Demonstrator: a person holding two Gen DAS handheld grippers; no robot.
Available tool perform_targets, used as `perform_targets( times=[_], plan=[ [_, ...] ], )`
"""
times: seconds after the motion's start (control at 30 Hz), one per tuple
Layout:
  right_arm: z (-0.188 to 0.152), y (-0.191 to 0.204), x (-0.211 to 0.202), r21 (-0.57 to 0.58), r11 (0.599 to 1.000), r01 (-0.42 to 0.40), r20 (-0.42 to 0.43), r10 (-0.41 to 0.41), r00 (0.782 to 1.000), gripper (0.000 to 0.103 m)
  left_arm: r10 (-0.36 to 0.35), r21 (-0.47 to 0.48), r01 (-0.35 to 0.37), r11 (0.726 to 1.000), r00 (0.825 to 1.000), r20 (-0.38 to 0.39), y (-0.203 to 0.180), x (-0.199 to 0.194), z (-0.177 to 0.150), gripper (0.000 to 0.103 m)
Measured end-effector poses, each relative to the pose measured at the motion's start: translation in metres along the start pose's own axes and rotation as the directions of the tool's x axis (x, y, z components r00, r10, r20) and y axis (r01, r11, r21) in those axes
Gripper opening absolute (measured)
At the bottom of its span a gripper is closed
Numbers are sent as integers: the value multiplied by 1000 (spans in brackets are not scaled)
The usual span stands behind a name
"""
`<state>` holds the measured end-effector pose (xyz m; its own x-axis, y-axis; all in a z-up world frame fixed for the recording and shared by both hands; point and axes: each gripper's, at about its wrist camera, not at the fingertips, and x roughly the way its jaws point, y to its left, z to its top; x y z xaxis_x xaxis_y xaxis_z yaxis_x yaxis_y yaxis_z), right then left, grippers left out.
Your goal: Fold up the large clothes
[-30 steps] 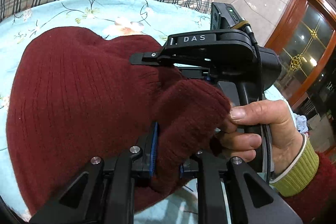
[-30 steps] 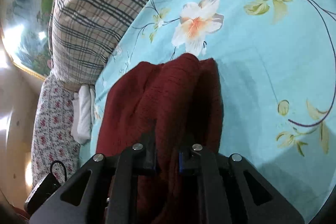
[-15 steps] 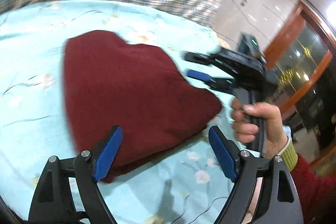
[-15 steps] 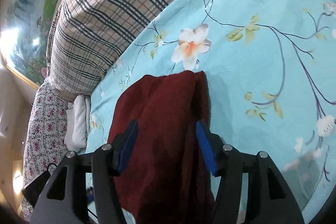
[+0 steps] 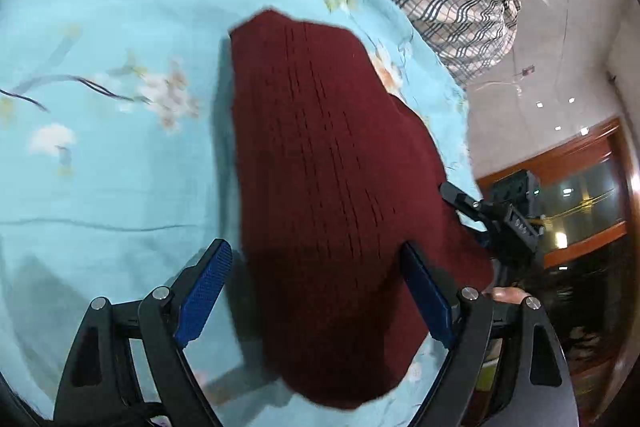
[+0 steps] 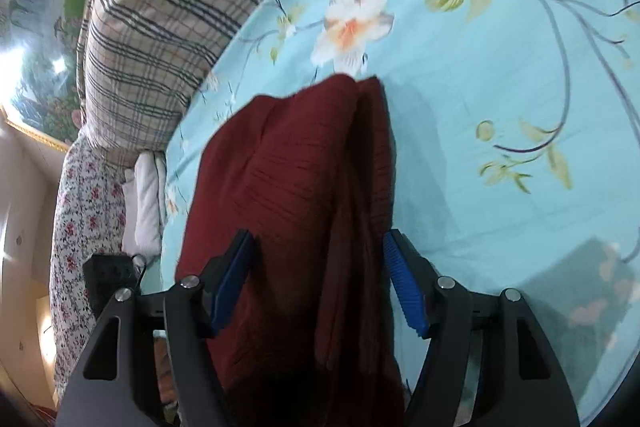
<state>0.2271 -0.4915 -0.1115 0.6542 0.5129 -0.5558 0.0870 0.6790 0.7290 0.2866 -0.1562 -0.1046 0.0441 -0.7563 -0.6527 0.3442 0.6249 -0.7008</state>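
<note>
Sweater: a dark red ribbed knit sweater (image 5: pixel 340 195) lies folded into a compact bundle on a pale blue floral bedsheet (image 5: pixel 100 167), running from about 12 o'clock down to 6 o'clock in the left wrist view
Left gripper: the left gripper (image 5: pixel 316 295) hovers over the near end of the bundle with its blue-padded fingers (image 5: pixel 204 291) spread wide, one at 8 o'clock and one at 4 o'clock, released and grasping nothing
Right gripper: the right gripper (image 6: pixel 320 279) is likewise splayed apart above the knit, its pads flanking the fabric folds without pinching them; in the left wrist view it (image 5: pixel 500 223) shows at 3 o'clock, at the bundle's right edge
Folds: seen from the right wrist, the sweater (image 6: pixel 304 207) shows several stacked layers, its far tip pointing to 12 o'clock toward a printed flower
Surroundings: a plaid quilt (image 6: pixel 168 7) is heaped at 10 o'clock beyond the sheet, with a small-flowered cloth (image 6: pixel 88 207) at 8 o'clock
Background: a wood-framed glass door (image 5: pixel 580 195) stands at 3 o'clock in the left wrist view
</note>
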Motion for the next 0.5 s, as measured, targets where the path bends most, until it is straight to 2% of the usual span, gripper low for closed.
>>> perform_targets(
  times=[0.07, 0.23, 0.3, 0.37, 0.43, 0.5],
  plan=[
    [2, 0, 3, -5, 1000, -6, -11, 6, 1000, 67, -14, -17, 13, 1000, 1000, -22, 3, 11, 4, 95],
    [5, -2, 8, -6, 1000, -18, -33, 18, 999, 67, -44, -14, 44, 999, 997, -55, 5, 36, 3, 95],
    [5, -2, 14, -13, 1000, -26, -59, 25, 998, 67, -14, 29, 16, 999, 998, -56, -2, 43, 2, 92],
    [4, -2, 18, -18, 999, -30, -78, 28, 997, 66, 19, 75, -16, 997, 999, -44, -9, 48, 1, 82],
    [3, -1, 21, -23, 999, -23, -96, 21, 995, 48, 16, 98, -13, 995, 1000, -26, -11, 47, 0, 73],
    [1, -3, 24, -3, 999, -41, -114, 41, 993, 41, 6, 106, -5, 994, 1000, -7, -13, 42, 0, 64]
  ],
)
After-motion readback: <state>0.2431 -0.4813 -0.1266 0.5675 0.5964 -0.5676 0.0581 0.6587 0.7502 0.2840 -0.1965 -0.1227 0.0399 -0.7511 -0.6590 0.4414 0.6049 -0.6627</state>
